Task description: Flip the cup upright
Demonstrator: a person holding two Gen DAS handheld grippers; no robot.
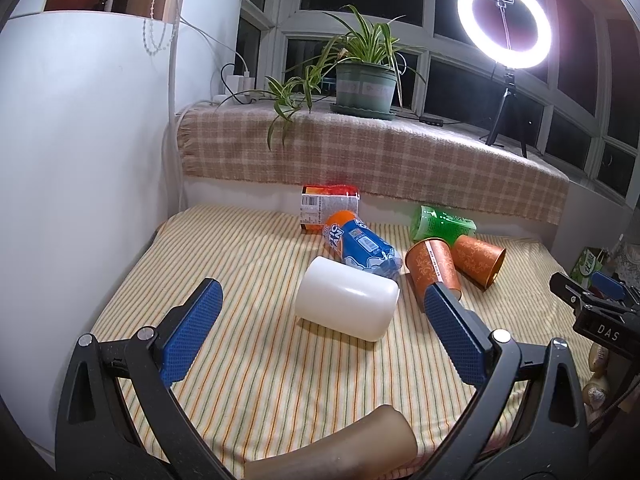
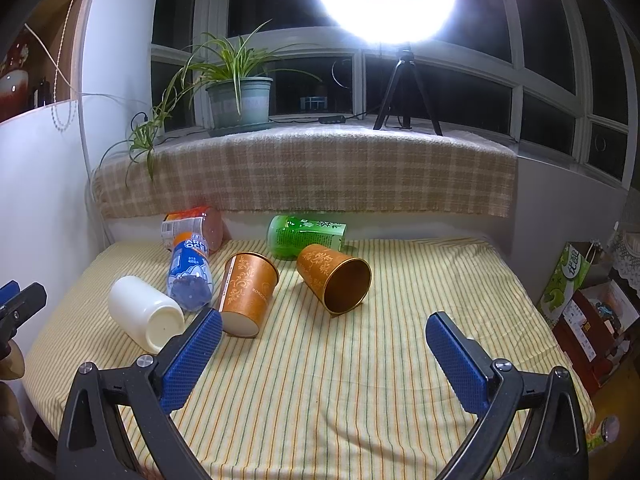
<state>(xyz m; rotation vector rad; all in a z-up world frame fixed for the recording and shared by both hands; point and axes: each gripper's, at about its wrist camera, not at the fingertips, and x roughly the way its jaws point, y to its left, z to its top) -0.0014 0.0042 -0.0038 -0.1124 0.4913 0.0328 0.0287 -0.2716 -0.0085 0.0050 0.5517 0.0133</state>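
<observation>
While both tools hang over the striped cloth (image 2: 360,380), the scene reads as follows.

Surroundings: a blue-labelled bottle (image 2: 189,270) lies on its side between the white cup (image 2: 145,312) and the near orange cup (image 2: 246,294); a green bottle (image 2: 304,234) lies by the back edge, and a red-and-white packet (image 2: 192,226) sits in the back left corner.
Behind: a plaid blanket (image 2: 304,172) drapes the sill, carrying a potted plant (image 2: 240,98) and a ring light (image 1: 505,22) on a tripod.
In the way: the blue-labelled bottle (image 1: 360,246) touches or nearly touches the white cup's far side; a tan object (image 1: 340,448) lies at the near edge below the left gripper.
White cup: in the left wrist view it (image 1: 347,298) lies on its side on the cloth, smooth and plain, its flat end turned toward the right wrist camera.
Orange cups: the near one (image 1: 434,266) lies tipped with its pale base toward the right gripper; the far one (image 2: 334,278) lies with its dark open mouth facing the camera, well apart from the white cup.
Left gripper (image 1: 320,300): jaws wide apart, holding nothing, framing the white cup without touching it.
Right gripper (image 2: 324,330): jaws wide apart, empty, above bare cloth in front of the orange cups.
</observation>
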